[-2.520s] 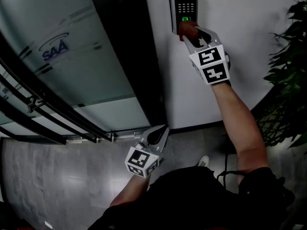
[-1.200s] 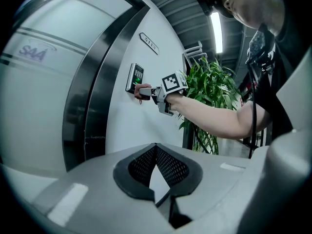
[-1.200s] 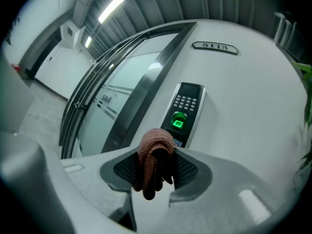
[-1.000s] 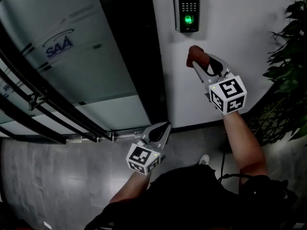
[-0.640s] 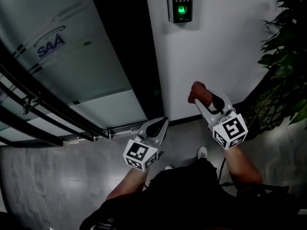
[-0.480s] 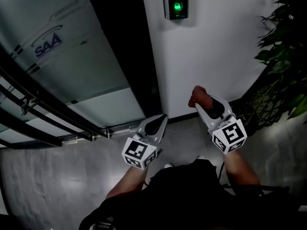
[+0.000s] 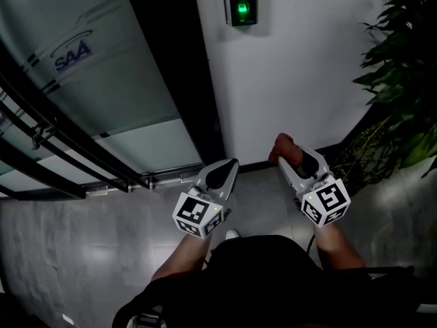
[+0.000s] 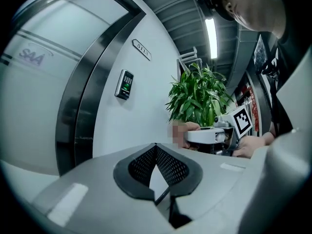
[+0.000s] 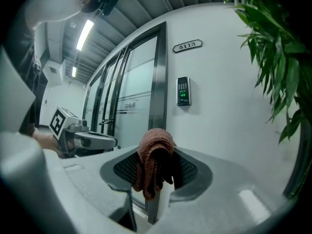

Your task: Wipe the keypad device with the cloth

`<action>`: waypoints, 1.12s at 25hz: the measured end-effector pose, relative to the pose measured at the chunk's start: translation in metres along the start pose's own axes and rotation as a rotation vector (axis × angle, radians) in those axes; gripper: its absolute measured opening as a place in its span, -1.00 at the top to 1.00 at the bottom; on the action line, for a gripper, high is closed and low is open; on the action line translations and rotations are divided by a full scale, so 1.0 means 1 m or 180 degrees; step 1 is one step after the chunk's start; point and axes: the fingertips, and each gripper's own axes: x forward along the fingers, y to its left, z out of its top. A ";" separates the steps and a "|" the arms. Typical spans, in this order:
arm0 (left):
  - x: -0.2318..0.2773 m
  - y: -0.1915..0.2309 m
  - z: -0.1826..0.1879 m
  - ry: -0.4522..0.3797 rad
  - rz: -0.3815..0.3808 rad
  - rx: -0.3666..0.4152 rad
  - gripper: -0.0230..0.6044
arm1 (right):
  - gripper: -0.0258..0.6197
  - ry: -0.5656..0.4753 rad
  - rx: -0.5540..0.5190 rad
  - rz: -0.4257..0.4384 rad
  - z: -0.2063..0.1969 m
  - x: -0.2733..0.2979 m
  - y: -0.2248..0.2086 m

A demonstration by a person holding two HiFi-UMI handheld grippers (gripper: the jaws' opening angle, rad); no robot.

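The keypad device (image 7: 241,2) hangs high on the white wall, its green light glowing; it also shows small in the left gripper view (image 8: 126,84) and the right gripper view (image 9: 183,91). My right gripper (image 7: 285,152) is low, near waist height and far below the device, shut on a brown-red cloth (image 7: 282,144) (image 9: 154,155) that hangs bunched from its jaws. My left gripper (image 7: 222,175) (image 8: 156,156) hangs low beside it, jaws shut with nothing between them.
A dark door frame (image 7: 184,67) and a frosted glass door (image 7: 95,74) stand left of the keypad. A potted plant (image 7: 399,74) fills the right side. Grey floor (image 7: 82,251) lies below. A room-number plate (image 9: 187,46) sits above the keypad.
My right gripper, holding the cloth, has come off the keypad and dropped down to waist height beside the left gripper. The view has tilted downward. The left gripper has barely moved.
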 end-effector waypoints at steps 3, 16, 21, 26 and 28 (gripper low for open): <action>0.001 -0.022 -0.002 0.0010 0.0037 -0.0008 0.88 | 0.46 0.0054 0.0051 0.0083 -0.008 -0.022 0.000; -0.006 -0.092 -0.009 0.0041 0.0221 -0.0024 0.88 | 0.46 0.0122 0.0144 0.0304 -0.030 -0.091 0.007; -0.010 -0.109 -0.011 0.0058 0.0234 0.0007 0.88 | 0.46 0.0100 0.0170 0.0348 -0.035 -0.107 0.014; -0.015 -0.121 -0.018 0.0080 0.0265 0.0029 0.88 | 0.46 0.0107 0.0174 0.0374 -0.046 -0.120 0.020; -0.018 -0.124 -0.019 0.0083 0.0281 0.0032 0.88 | 0.46 0.0104 0.0161 0.0375 -0.047 -0.124 0.022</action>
